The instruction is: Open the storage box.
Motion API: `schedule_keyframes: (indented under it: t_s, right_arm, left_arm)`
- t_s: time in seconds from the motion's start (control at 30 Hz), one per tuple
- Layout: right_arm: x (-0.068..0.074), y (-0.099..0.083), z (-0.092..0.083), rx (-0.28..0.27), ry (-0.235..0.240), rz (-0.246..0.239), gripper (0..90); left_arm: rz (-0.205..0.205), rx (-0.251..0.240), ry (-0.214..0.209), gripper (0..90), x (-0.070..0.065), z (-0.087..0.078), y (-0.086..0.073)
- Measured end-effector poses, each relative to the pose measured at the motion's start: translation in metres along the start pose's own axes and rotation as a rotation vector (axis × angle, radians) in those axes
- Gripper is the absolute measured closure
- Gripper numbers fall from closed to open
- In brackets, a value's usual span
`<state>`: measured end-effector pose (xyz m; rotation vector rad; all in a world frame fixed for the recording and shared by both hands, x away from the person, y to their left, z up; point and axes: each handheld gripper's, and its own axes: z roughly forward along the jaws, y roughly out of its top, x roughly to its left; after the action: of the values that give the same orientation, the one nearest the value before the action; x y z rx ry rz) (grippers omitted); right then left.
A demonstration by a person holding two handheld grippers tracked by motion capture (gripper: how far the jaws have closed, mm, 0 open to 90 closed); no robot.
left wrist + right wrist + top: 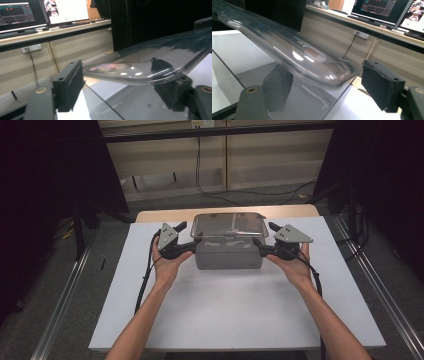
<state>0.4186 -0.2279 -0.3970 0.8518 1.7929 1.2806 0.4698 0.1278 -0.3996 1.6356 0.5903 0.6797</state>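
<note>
Straddling clear lid (229,225) atop grey box (229,256).

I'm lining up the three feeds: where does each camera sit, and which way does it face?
High view: above the person's side, looking forward and down at the clear lid on the grey box; forearms, left gripper, right gripper.
Left gripper view: along its jaws, lid's edge between them.
Right gripper view: likewise, opposite edge.
All share the lid.

Lid (229,225): clear glossy plastic, smooth. Box (228,256) beneath: translucent grey plastic. Gripper pads (68,85): matt black, rough. Table (235,310): matt white.
</note>
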Motion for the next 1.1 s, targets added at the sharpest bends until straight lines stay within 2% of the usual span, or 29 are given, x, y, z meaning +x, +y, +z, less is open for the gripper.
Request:
schedule_keyframes:
  t_s: [0.13, 0.17, 0.27, 0.33, 0.57, 0.67, 0.8, 0.93, 1.1]
  right_arm:
    - [-0.003, -0.001, 0.001, -0.002, -0.001, -0.005, 31.4]
    - [-0.004, -0.001, 0.001, -0.005, 0.003, -0.004, 33.0]
    - [-0.006, 0.004, 0.003, -0.003, 0.011, -0.010, 34.4]
    - [-0.007, 0.007, 0.004, -0.008, 0.016, -0.016, 38.0]
    - [-0.009, 0.010, 0.007, -0.026, 0.025, -0.020, 46.1]
    - [-0.010, 0.014, 0.010, -0.026, 0.029, -0.033, 48.3]
    - [-0.010, 0.018, 0.013, -0.040, 0.035, -0.038, 53.0]
    - [-0.010, 0.017, 0.015, -0.062, 0.033, -0.028, 53.0]
    - [-0.013, 0.019, 0.015, -0.061, 0.042, -0.027, 53.2]
  left_arm:
    - [-0.003, -0.003, 0.008, 28.8, 0.000, 0.002, 0.002]
    - [0.005, 0.008, 0.004, 29.4, 0.001, 0.003, 0.002]
    - [-0.009, 0.015, -0.005, 29.3, 0.002, 0.005, 0.004]
    - [-0.013, 0.007, -0.015, 33.1, 0.003, 0.005, 0.005]
    - [0.015, 0.007, -0.047, 40.9, 0.004, 0.009, 0.006]
    - [0.013, -0.002, -0.051, 43.9, 0.005, 0.010, 0.006]
    - [0.032, 0.001, -0.051, 47.2, 0.006, 0.012, 0.012]
    - [0.041, 0.005, -0.050, 48.9, 0.008, 0.014, 0.016]
    - [0.045, 0.008, -0.048, 49.6, 0.009, 0.019, 0.016]
